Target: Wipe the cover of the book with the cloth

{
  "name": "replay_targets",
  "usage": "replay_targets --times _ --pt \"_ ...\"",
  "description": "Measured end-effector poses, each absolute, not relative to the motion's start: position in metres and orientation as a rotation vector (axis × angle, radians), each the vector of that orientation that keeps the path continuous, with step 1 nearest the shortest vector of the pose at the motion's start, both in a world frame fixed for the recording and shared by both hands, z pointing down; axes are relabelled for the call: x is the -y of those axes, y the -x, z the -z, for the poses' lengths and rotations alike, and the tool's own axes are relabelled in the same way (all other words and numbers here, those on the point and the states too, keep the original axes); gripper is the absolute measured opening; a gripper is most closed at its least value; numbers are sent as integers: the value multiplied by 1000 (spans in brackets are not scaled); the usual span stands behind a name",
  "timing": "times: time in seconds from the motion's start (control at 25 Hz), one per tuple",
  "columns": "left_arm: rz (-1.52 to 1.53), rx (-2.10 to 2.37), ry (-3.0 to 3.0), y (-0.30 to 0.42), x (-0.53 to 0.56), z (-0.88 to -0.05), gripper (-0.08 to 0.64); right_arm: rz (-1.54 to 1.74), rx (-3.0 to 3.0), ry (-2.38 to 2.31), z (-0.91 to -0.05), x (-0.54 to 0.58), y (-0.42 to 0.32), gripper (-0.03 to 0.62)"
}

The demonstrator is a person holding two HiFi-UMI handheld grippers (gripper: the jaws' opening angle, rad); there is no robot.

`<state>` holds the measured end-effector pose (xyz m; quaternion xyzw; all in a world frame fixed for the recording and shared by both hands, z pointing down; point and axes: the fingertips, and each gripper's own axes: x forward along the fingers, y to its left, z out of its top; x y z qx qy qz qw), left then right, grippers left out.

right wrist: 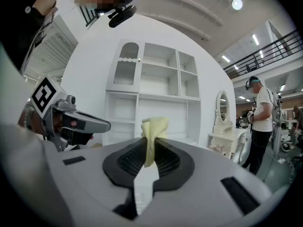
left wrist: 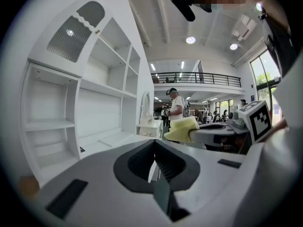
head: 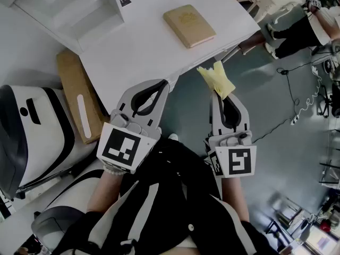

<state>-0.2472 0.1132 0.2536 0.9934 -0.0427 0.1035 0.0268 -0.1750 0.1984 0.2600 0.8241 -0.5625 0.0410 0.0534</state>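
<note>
A tan book (head: 189, 25) lies flat on the white desk (head: 143, 52), toward its far right part. My right gripper (head: 215, 92) is shut on a yellow cloth (head: 218, 78), held off the desk's near right edge, short of the book. In the right gripper view the cloth (right wrist: 152, 135) sticks up from between the closed jaws. My left gripper (head: 161, 84) is shut and holds nothing, with its tips at the desk's near edge. The cloth (left wrist: 181, 129) and the right gripper (left wrist: 222, 134) show to the right in the left gripper view.
A white shelf unit (head: 74, 9) stands at the back left of the desk. A brown cardboard box (head: 79, 97) and a white and black seat (head: 32, 132) are at the left. People stand on the grey floor (head: 287, 121) to the right, by cables.
</note>
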Motion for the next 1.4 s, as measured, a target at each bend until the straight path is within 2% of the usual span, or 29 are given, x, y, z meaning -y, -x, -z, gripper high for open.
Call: replay_targets --times 0.8,1.4 --pt "-312 155 -3086 239 -125 -248 0 -115 1742 -2509 -257 -215 168 38" --pt "-255 89 -3128 208 -180 -240 0 -73 1717 -2530 -252 -271 150 38"
